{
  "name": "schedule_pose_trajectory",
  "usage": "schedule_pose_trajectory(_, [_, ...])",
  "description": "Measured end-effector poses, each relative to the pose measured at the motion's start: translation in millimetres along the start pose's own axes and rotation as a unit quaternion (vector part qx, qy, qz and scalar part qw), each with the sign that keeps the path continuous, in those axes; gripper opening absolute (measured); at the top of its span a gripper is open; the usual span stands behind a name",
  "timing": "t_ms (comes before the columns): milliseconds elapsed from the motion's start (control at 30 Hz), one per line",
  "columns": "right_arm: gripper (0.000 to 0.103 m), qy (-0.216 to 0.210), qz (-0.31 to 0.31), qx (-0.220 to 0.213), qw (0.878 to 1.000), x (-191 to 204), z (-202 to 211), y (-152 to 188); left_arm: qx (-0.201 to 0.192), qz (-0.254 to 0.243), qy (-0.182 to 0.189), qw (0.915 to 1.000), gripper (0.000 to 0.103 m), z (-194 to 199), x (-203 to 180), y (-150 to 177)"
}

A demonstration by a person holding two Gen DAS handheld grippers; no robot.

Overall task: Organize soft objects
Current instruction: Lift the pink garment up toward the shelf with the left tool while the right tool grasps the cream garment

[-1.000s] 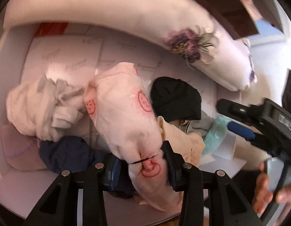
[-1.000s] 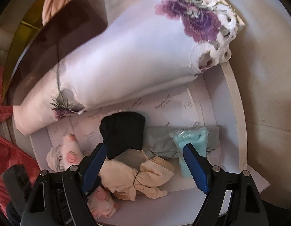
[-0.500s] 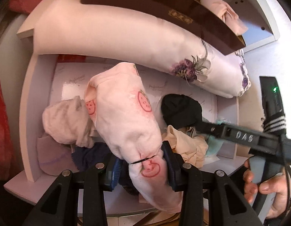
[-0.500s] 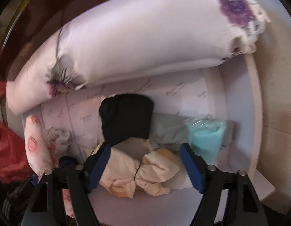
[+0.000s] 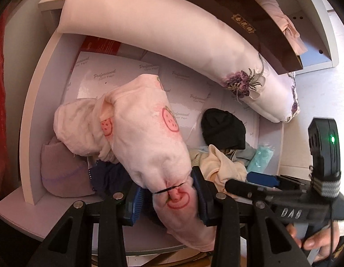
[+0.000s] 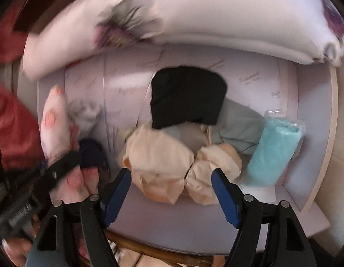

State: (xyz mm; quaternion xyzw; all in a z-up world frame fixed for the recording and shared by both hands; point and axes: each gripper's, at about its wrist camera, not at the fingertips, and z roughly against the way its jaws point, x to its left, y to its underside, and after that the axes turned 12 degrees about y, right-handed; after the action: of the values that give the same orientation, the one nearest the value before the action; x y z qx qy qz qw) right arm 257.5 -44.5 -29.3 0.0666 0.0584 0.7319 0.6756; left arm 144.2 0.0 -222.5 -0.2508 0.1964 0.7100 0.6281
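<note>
So my left tool (image 5: pixel 169 197) is clamped on the pink strawberry-print bundle (image 5: pixel 149 138), held above the near-left side of the white drawer (image 5: pixel 31 120). My right tool (image 6: pixel 169 191) has its fingers apart, either side of the peach bundle (image 6: pixel 158 158), not squeezing it. Black beanie (image 6: pixel 187 95) just beyond, teal packet (image 6: pixel 274 153) at right.

A home: a white drawer (image 5: pixel 31 111) of clothes beside a floral pillow (image 5: pixel 172 35).

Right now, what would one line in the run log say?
left claw: shut on pink strawberry bundle | right claw: open, above peach bundle | setting: white drawer of soft items
</note>
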Motion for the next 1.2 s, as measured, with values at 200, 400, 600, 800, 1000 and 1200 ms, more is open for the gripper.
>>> schedule_pose_trajectory(200, [0.076,0.077,0.061,0.006,0.995,20.6,-17.4,9.8,-0.005,0.025,0.02,0.9995,0.04,-4.4,8.1,1.0])
schedule_pose_trajectory(400, [0.064,0.152,0.115,-0.001,0.982,39.6,-41.7,15.8,-0.002,0.024,0.021,0.9995,0.04,-6.9,8.2,1.2])
schedule_pose_trajectory(600, [0.05,0.125,0.094,0.019,0.987,36.9,-55.3,15.0,-0.012,0.002,0.017,0.9998,0.04,-3.1,-0.4,1.7])
schedule_pose_trajectory(800, [0.048,0.122,0.079,0.022,0.989,37.9,-61.6,8.4,-0.047,-0.046,0.025,0.9975,0.039,16.8,-20.1,3.4])
schedule_pose_trajectory(1000, [0.047,0.135,0.091,0.012,0.987,41.9,-57.3,15.7,-0.071,-0.053,0.041,0.9952,0.039,38.0,-26.4,3.5])
schedule_pose_trajectory(1200, [0.047,0.143,0.103,0.004,0.984,63.0,-69.2,26.4,-0.098,-0.076,0.07,0.9899,0.039,63.7,-40.4,3.1])
